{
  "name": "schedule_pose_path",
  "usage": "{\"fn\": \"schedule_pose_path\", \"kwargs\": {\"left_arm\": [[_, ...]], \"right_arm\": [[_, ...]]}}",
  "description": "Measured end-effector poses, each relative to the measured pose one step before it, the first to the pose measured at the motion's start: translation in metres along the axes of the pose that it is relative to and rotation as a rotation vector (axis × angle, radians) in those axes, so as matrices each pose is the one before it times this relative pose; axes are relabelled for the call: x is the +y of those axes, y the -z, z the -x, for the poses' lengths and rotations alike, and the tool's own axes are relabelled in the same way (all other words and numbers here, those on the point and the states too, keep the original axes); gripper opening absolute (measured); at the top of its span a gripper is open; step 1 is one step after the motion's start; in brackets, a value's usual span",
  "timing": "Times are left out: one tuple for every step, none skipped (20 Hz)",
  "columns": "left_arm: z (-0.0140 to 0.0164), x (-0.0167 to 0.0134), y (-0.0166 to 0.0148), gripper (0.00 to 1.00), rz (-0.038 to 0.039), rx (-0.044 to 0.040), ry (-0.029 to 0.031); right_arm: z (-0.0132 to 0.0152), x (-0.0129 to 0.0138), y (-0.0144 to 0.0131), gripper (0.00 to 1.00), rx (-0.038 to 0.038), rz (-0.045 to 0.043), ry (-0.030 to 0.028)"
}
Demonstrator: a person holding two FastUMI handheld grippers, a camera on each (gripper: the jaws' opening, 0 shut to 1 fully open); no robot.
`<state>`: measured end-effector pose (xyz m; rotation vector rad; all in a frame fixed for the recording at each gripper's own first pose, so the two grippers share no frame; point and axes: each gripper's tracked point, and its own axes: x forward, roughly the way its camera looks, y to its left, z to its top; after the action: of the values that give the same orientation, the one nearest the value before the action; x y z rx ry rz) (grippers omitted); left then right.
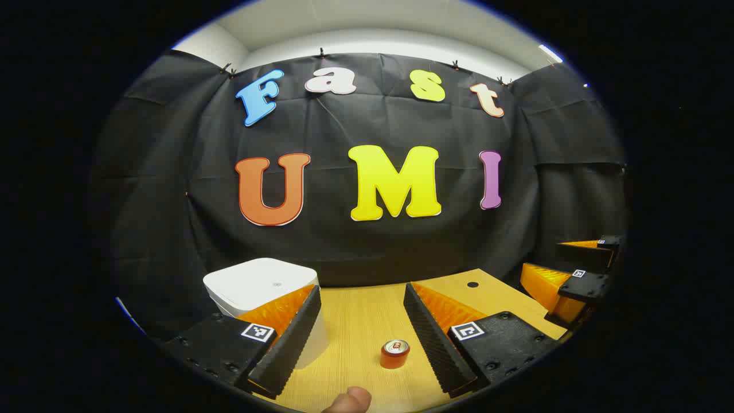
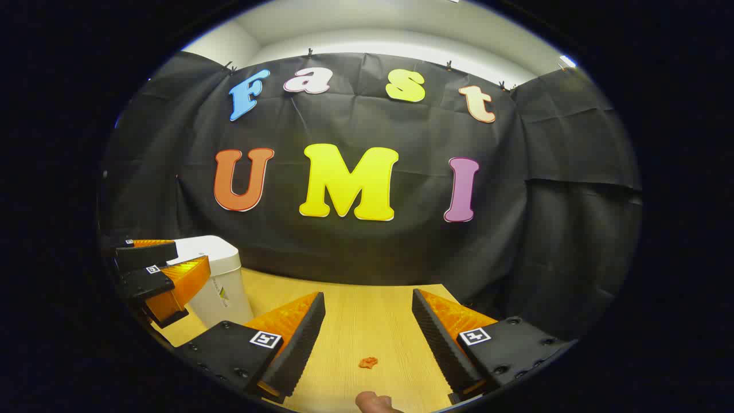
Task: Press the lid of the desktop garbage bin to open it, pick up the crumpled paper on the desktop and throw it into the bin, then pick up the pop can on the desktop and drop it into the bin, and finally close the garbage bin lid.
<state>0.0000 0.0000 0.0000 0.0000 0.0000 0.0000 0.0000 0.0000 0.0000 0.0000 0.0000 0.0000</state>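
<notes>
Sitting at the lower left of the left gripper view, the white garbage bin point(image 1: 261, 287) rests on the wooden desktop point(image 1: 361, 321) with its lid down and flat, a small round mark showing near the middle of the lid. The left gripper point(image 1: 361, 338) hangs above the desk with its two fingers spread wide apart and nothing between them; its left finger overlaps the bin's front right corner in the picture, though whether they touch cannot be told. Between the fingers, low in the frame and nearer the right finger, a pop can point(image 1: 395, 353) stands upright on the desktop, its silver top facing up. A fingertip point(image 1: 350, 400) of the person shows at the bottom edge. At the right edge of that view the other gripper shows side-on, well apart from the can. In the right gripper view, the right gripper point(image 2: 367, 338) also has its fingers wide apart and empty, and between them, low in the frame, a small reddish crumpled paper point(image 2: 368, 362) lies on the desktop point(image 2: 367, 310). The bin point(image 2: 215, 281) stands at the left of this view with its lid closed, partly covered by the left gripper point(image 2: 166, 275), which appears at the left edge with its fingers parted. Part of a finger point(image 2: 375, 401) shows at the bottom edge.
</notes>
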Motion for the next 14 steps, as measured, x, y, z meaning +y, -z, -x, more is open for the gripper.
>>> {"fn": "schedule_pose_path", "kwargs": {"left_arm": [[-0.00152, -0.00049, 0.00040, 0.96, -0.00186, 0.00033, -0.00225], [-0.00129, -0.00104, 0.00037, 0.96, -0.00077, 0.00233, -0.00053], [-0.00098, -0.00065, 0.00002, 0.96, -0.00105, 0.00202, -0.00312], [-0.00103, 0.00117, -0.00018, 0.96, -0.00097, -0.00020, -0.00507], [-0.00099, 0.00037, 0.00036, 0.96, -0.00063, -0.00176, -0.00323], [-0.00132, 0.00093, 0.00002, 0.96, -0.00071, -0.00104, -0.00235], [-0.00119, 0.00098, 0.00018, 0.96, -0.00058, 0.00042, 0.00037], [-0.00220, 0.00173, -0.00051, 0.96, -0.00037, 0.00218, -0.00492], [-0.00150, 0.00319, 0.00086, 0.96, -0.00143, 0.00232, -0.00933], [-0.00226, 0.00413, 0.00269, 0.96, -0.00398, 0.00870, -0.01425], [-0.00378, 0.00589, 0.00009, 0.95, -0.00362, 0.00449, -0.01974], [-0.00297, 0.00544, -0.00031, 0.95, -0.00043, 0.00248, -0.01304], [-0.00368, 0.00359, -0.00002, 0.94, 0.00394, 0.00301, -0.01027], [-0.00426, 0.00343, 0.00059, 0.93, 0.00518, 0.00337, -0.00983]], "right_arm": [[-0.00196, -0.00141, -0.00014, 0.92, -0.00097, 0.00061, -0.00137], [-0.00140, -0.00054, -0.00066, 0.92, -0.00051, -0.00155, -0.00322], [-0.00270, -0.00015, -0.00049, 0.92, 0.00105, -0.00100, -0.00076], [-0.00160, -0.00089, 0.00033, 0.96, -0.00098, -0.00232, -0.00464], [-0.00104, 0.00046, -0.00054, 0.96, -0.00066, 0.00081, -0.00221], [-0.00259, 0.00012, -0.00067, 0.96, -0.00051, 0.00156, -0.00293], [-0.00184, 0.00039, 0.00055, 1.00, 0.00246, 0.00053, -0.00344], [-0.00131, 0.00161, 0.00198, 0.96, 0.00415, 0.00070, -0.00363], [-0.00126, 0.00099, 0.00091, 0.96, 0.00337, -0.00122, -0.00540], [-0.00138, 0.00056, 0.00042, 0.96, 0.00436, 0.00175, -0.00318], [-0.00190, -0.00005, 0.00103, 0.96, 0.00314, 0.00148, -0.00221], [-0.00190, 0.00006, 0.00061, 0.96, 0.00233, -0.00058, -0.00315], [-0.00248, -0.00027, -0.00089, 0.96, 0.00048, 0.00036, -0.00161], [-0.00231, -0.00124, 0.00057, 0.96, 0.00186, 0.00236, 0.00122]]}}
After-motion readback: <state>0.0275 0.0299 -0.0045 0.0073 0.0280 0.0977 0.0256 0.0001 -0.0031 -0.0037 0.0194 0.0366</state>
